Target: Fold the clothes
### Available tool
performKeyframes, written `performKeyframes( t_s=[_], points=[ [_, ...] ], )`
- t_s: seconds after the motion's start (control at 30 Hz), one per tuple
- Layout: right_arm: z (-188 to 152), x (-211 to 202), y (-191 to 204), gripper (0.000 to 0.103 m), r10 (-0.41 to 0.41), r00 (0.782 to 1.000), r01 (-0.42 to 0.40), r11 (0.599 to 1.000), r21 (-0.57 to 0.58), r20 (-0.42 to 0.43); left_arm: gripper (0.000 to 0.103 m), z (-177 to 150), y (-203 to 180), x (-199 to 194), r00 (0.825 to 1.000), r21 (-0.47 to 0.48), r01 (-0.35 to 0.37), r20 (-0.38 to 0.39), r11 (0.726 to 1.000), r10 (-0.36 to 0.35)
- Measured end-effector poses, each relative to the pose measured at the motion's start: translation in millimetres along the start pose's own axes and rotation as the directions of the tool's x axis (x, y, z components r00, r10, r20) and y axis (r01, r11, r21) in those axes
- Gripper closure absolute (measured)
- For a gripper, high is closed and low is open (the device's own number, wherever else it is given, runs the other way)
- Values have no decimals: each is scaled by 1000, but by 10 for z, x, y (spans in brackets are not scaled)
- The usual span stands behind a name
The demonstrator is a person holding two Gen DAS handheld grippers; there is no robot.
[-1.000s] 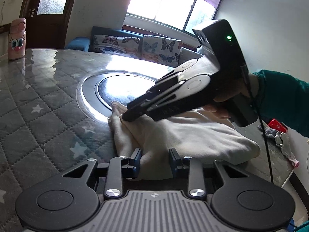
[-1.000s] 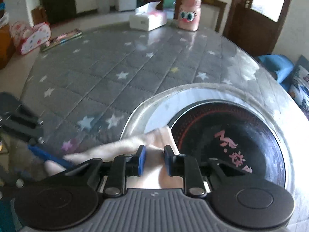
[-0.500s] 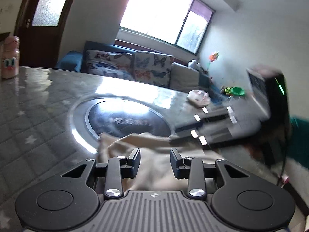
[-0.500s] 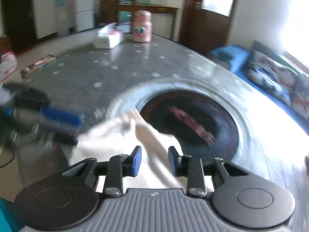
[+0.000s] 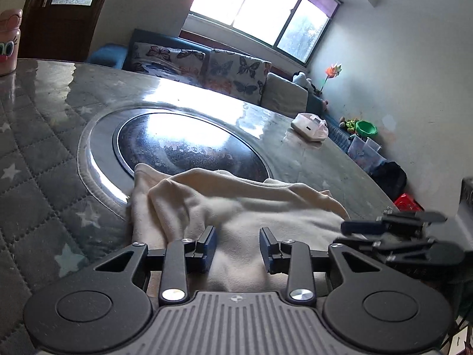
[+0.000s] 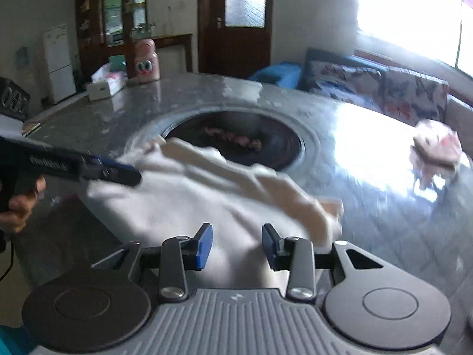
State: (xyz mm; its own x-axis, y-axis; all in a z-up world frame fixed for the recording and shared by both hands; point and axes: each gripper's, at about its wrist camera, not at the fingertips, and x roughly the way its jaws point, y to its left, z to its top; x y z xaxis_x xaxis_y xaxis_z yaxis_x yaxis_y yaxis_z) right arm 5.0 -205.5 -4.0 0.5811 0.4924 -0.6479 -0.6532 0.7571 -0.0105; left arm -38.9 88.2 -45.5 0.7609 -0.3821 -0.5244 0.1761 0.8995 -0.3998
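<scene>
A cream garment [image 5: 236, 204] lies bunched on the bench [image 5: 44, 153], at the near edge of the dark round inset [image 5: 189, 145] in the middle of the top. One corner of the cloth reaches over the metal ring around that inset, and a folded ridge runs across the garment's far side.

The left gripper [image 5: 237, 247] sits low over the near part of the garment with its jaws parted wide; cloth shows in the gap between the blue pads, but they hold nothing. The right gripper [image 6: 236, 244] also has its jaws spread apart over the cloth, gripping nothing. In the left wrist view the right gripper appears at the right edge, beside the garment's end. In the right wrist view, which is blurred, the left gripper reaches in from the left, its tip at the garment's edge.

A pink bottle [image 6: 147, 61] with cartoon eyes and a tissue box [image 6: 105, 85] stand at the far side of the bench. A small white bundle [image 5: 310, 123] lies near another edge. A sofa [image 5: 204, 65] with butterfly cushions stands under the window.
</scene>
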Motion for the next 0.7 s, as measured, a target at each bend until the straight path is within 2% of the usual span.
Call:
performKeyframes(
  t_s=[0.1, 0.23, 0.37, 0.5, 0.63, 0.7],
  points=[
    [-136, -12, -39, 66, -12, 1000, 12, 1000, 22, 20, 68, 2, 4, 7, 1000, 6, -2, 2, 1000, 2],
    [-153, -164, -20, 66, -15, 998, 12, 999, 45, 62, 68, 11, 8, 7, 1000, 7, -5, -1, 1000, 5],
    [-254, -153, -39, 66, -21, 999, 19, 999, 45, 50, 68, 11, 14, 1, 1000, 1, -8, -1, 1000, 8],
    [-265, -242, -89, 66, -18, 997, 13, 997, 74, 79, 67, 15, -5, -1, 1000, 9, -15, -6, 1000, 15],
    [-269, -376, -58, 66, 3, 993, -10, 998, 59, 120, 63, 18, -52, 6, 1000, 33, -23, -11, 999, 24],
    [-336, -340, -58, 68, 20, 996, -25, 998, 56, 92, 59, 7, -79, 12, 1000, 45, -26, -10, 999, 27]
  ],
)
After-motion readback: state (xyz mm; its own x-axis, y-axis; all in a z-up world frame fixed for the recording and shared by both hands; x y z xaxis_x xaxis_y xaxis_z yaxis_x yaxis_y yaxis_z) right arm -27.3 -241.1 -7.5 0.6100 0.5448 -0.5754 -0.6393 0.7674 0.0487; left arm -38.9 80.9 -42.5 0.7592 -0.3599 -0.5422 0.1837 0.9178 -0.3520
